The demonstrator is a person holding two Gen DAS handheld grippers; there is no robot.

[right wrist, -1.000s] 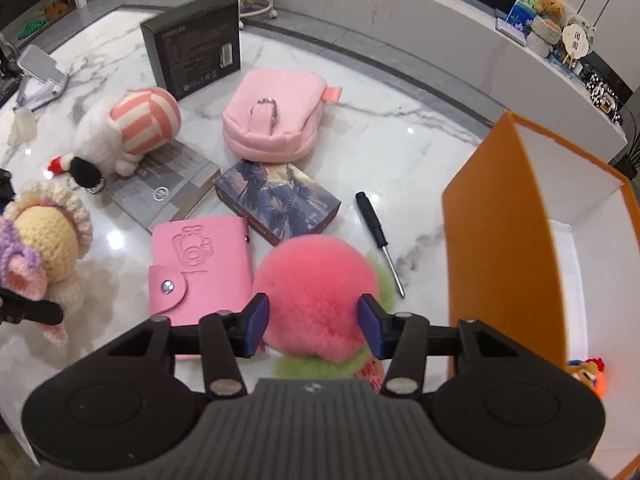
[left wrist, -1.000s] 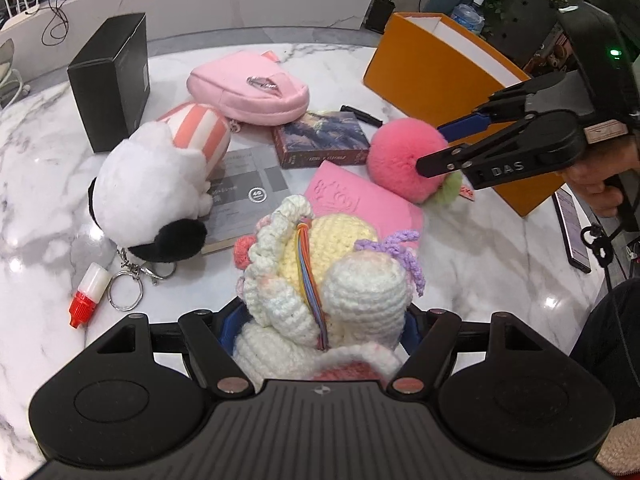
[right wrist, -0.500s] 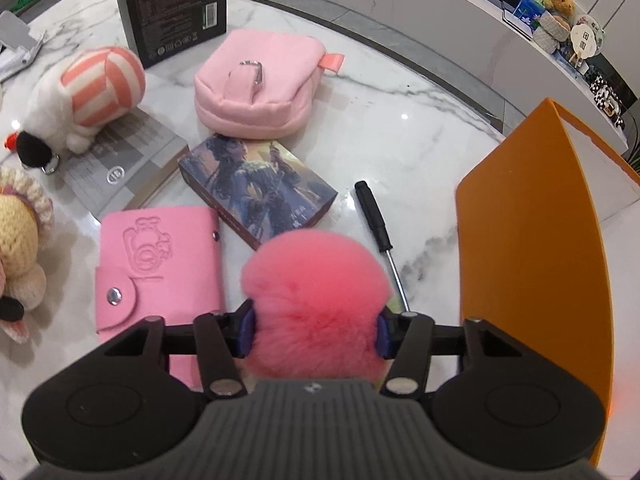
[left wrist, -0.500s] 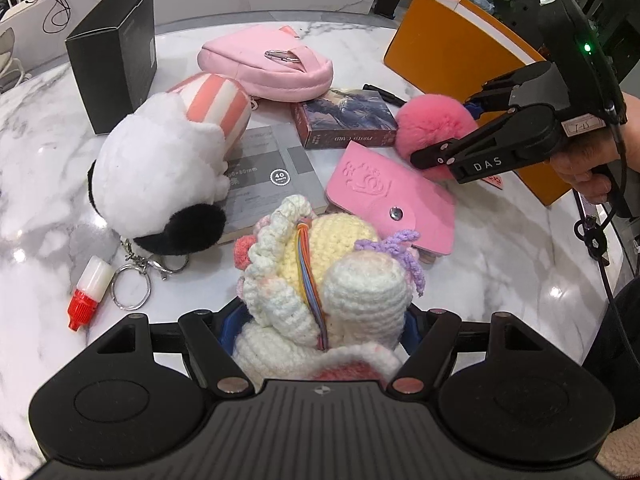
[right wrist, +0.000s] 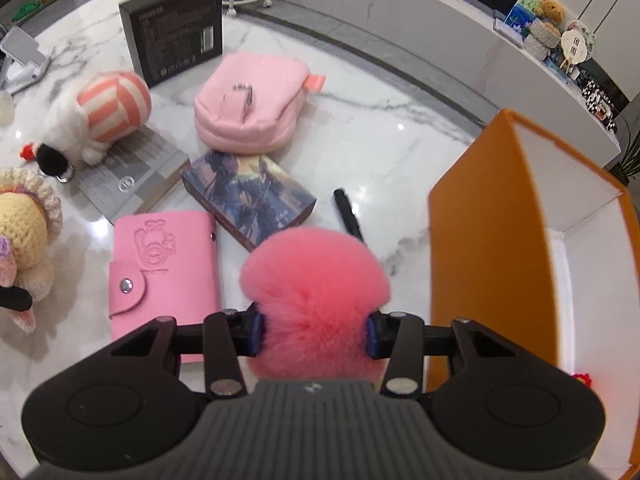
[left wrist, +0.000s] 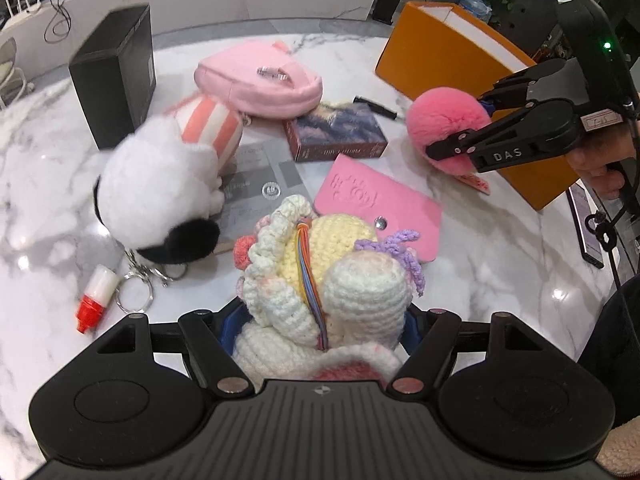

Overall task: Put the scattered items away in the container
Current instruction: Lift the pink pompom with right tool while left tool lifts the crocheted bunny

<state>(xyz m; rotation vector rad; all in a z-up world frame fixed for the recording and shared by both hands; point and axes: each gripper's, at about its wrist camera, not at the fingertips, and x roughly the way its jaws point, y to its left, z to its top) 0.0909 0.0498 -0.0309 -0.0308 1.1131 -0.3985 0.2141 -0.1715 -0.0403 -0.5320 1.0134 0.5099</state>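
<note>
My right gripper is shut on a fluffy pink pompom, lifted above the marble table beside the orange box. The left wrist view shows the same pompom in that gripper, in front of the orange box. My left gripper is shut on a crocheted doll, cream and yellow with purple yarn, held up over the table. The doll sits at the left edge of the right wrist view.
On the table lie a pink wallet, a picture-covered box, a black screwdriver, a pink pouch, a white plush with a striped cap on a grey booklet, a black box and a red-capped tube.
The right gripper closed on the pink pompom and lifted it off the table toward the orange box. The left gripper kept its hold on the crocheted doll.
</note>
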